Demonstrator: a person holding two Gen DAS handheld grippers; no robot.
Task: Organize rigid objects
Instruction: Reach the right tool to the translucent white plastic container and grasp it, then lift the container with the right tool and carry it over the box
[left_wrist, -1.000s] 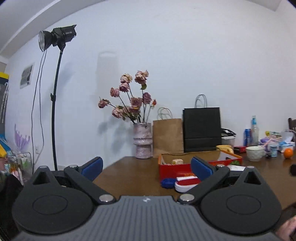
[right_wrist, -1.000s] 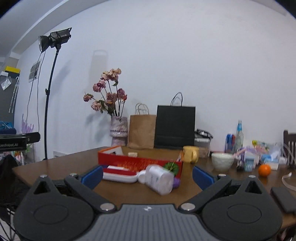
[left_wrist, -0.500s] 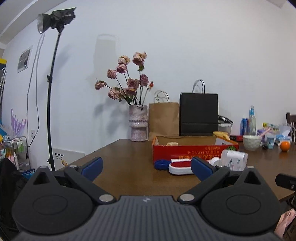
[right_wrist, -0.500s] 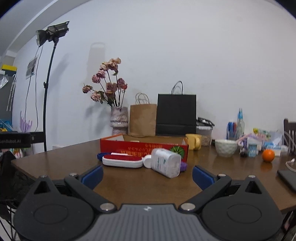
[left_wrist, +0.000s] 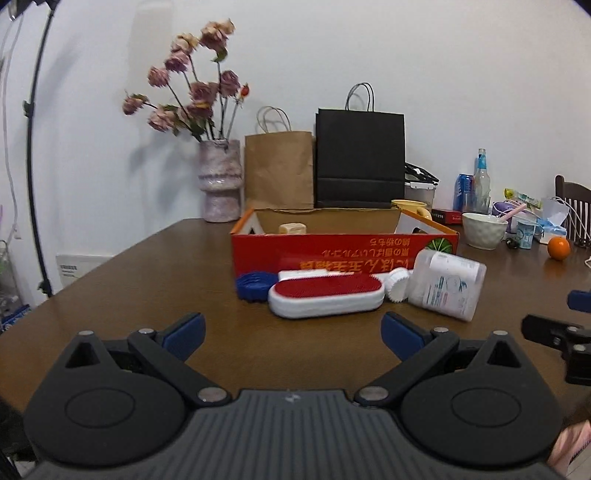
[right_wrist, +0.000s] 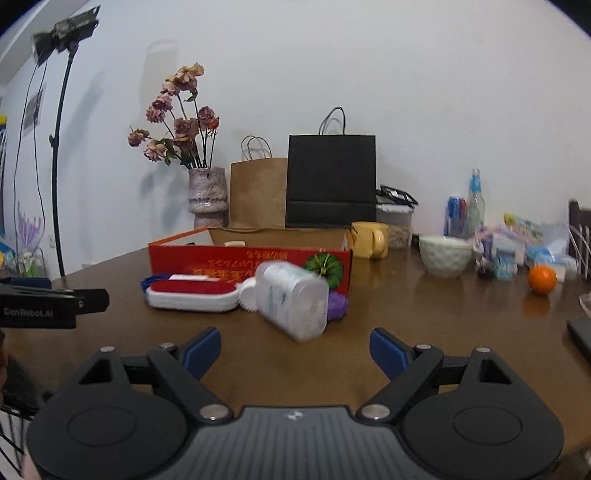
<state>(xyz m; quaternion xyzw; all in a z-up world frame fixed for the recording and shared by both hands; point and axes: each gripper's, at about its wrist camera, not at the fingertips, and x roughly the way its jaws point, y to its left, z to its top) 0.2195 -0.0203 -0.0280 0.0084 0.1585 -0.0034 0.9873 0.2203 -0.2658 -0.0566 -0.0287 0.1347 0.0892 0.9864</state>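
Observation:
A red cardboard box (left_wrist: 343, 248) (right_wrist: 229, 260) stands open on the brown table. In front of it lie a white brush with a red pad (left_wrist: 325, 295) (right_wrist: 192, 297), a blue lid (left_wrist: 253, 286), a white ridged cap (left_wrist: 397, 282) (right_wrist: 249, 295) and a white bottle on its side (left_wrist: 445, 284) (right_wrist: 293, 299). A purple thing (right_wrist: 336, 302) lies by the bottle. My left gripper (left_wrist: 291, 334) is open and empty, just short of the brush. My right gripper (right_wrist: 295, 349) is open and empty, just short of the bottle.
At the back stand a vase of dried roses (left_wrist: 219, 181), a brown paper bag (left_wrist: 279, 170) and a black paper bag (left_wrist: 360, 158). To the right are a yellow mug (right_wrist: 371, 240), a white bowl (right_wrist: 445, 254), an orange (right_wrist: 541, 278), bottles and clutter. A light stand (right_wrist: 59, 155) rises at left.
Both grippers have moved forward and tilted down toward the table. The box, brush and bottle now look nearer and larger. Both stay open.

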